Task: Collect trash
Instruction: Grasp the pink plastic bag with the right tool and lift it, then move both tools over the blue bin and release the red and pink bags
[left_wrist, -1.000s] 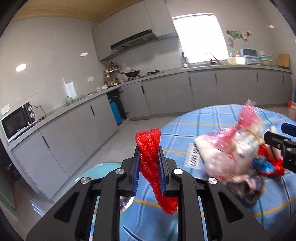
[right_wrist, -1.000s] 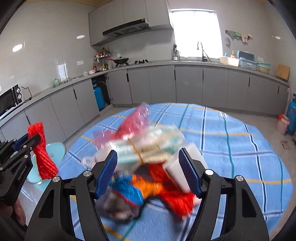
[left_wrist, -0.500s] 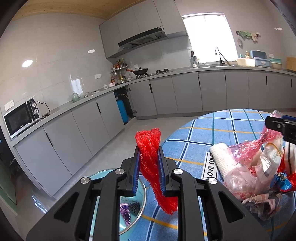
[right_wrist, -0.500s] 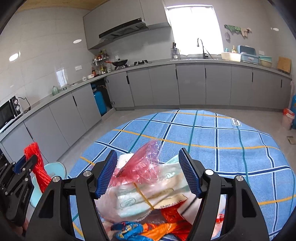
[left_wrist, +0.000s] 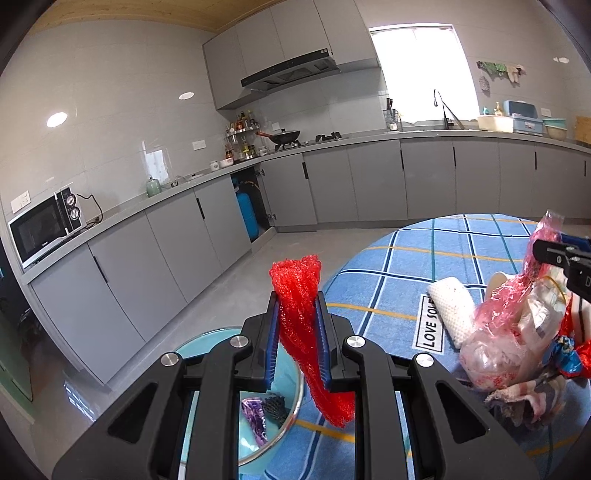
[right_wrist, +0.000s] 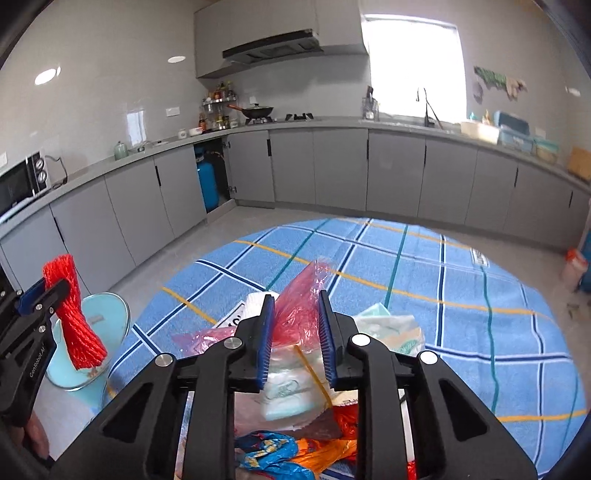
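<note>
Trash sits in a heap on the bench, which has a blue checked cloth on it. The heap is our landmark. We see bags, wrappers and a white roll leaning on its far side.

Our right gripper has just been closing, and now its jaws pinch the top of a red plastic bag that sticks up out of the heap. Our left gripper is off to the left of the heap, past the bench edge. Its jaws are closed tight on a red net.

We think all this trash is light, soft and crinkly. The bag may be slippery and could slide out, so the bunched top looks like the best place to hold. Loose wrappers lower in the heap may fall off if we lift.

Left of the heap and lower down is a light blue bin with some trash already inside. The net hangs right above its rim. Beyond the heap the bench is bare, so we have room there. The bench edge is close on the bin side.
</note>
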